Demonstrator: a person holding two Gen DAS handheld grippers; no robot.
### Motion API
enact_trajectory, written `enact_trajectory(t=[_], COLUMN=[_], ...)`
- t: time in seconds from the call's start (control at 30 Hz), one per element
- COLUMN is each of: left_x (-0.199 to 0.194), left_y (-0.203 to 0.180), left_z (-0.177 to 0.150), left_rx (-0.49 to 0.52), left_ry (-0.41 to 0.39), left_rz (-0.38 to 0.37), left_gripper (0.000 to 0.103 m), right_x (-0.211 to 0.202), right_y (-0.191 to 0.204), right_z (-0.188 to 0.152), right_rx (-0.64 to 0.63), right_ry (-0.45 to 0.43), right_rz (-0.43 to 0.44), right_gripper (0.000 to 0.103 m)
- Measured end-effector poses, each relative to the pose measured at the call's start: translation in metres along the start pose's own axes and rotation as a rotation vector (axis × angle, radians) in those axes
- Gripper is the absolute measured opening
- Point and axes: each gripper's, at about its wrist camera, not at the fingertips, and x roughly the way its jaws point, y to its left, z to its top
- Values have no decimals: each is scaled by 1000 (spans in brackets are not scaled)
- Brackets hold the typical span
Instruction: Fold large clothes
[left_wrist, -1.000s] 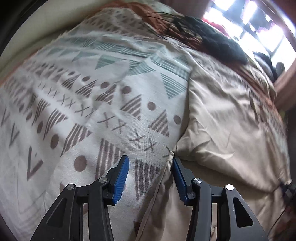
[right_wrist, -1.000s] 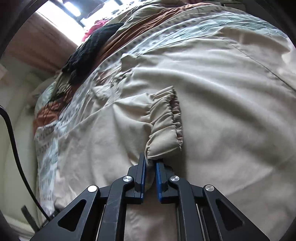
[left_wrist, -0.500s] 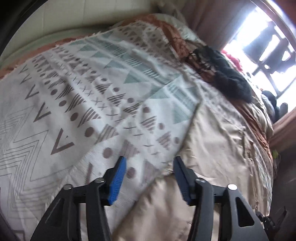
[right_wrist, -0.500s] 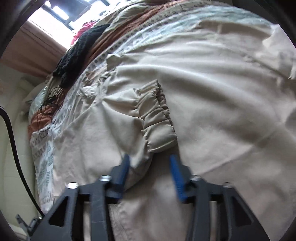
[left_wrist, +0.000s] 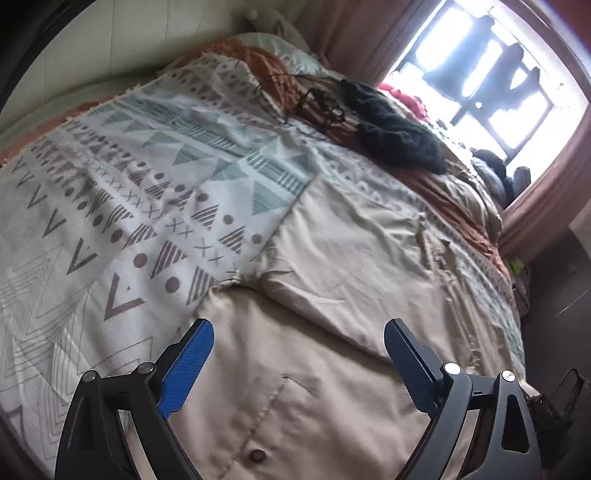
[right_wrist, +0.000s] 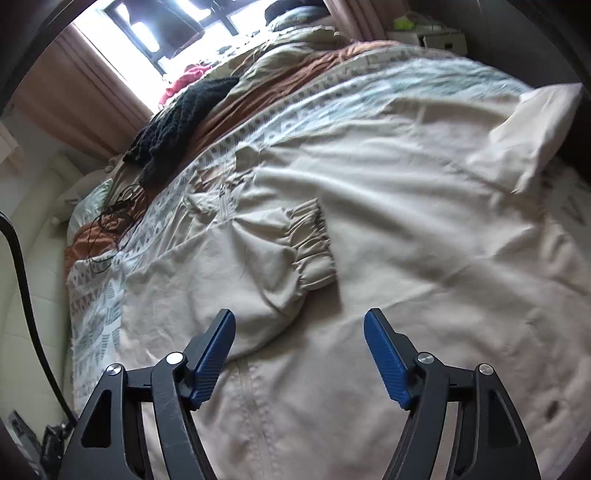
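A large beige jacket (left_wrist: 332, 258) lies spread on the bed, its front placket and a button (left_wrist: 256, 455) near the lower edge of the left wrist view. In the right wrist view the same jacket (right_wrist: 424, 229) shows a folded-in sleeve ending in a gathered elastic cuff (right_wrist: 314, 240). My left gripper (left_wrist: 298, 334) hovers above the jacket, jaws opening wide, nothing between them. My right gripper (right_wrist: 299, 325) hangs just short of the cuff, jaws opening, holding nothing.
A white bedspread (left_wrist: 110, 206) with grey and teal geometric patterns covers the bed. A black knitted garment (left_wrist: 399, 133) and a tangle of dark cable (left_wrist: 321, 107) lie near the far end. A bright window (left_wrist: 480, 66) and curtains stand beyond.
Both grippers let go of the jacket, the right one releasing the fabric below the cuff. Both opened and pulled back and up, so more of the bed shows.
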Motion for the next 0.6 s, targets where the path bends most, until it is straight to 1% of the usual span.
enact_trajectory(t=[0.07,0.1,0.17,0.3,0.4,0.6], left_x=[-5,-7,-11,-11,-12,-13], left_y=[-7,-10,-15,-31,-50,-76], left_z=[0,0,-2,-8,-15,-24], left_rx=[17,27,38,51,102,129], left_ry=[7,-1,-13,6,6,2], left_rz=[-29,-32,-34,-92,-111,-155], left_gripper=[94,94,94,94,94,94], right_x=[-15,-21,-34,-55,-69,-92], right_y=[-3,-4,-11,-26,-42,-79], right_z=[0,-1,-1,-1,-2,6], right_rx=[-9,-14,-14,-8,-11,11], right_ry=[-19,-29,-61,-105,-149,-230], right_rz=[-4,-6,-20,-42,-56,-97], right_gripper=[77,78,85,85,85,85])
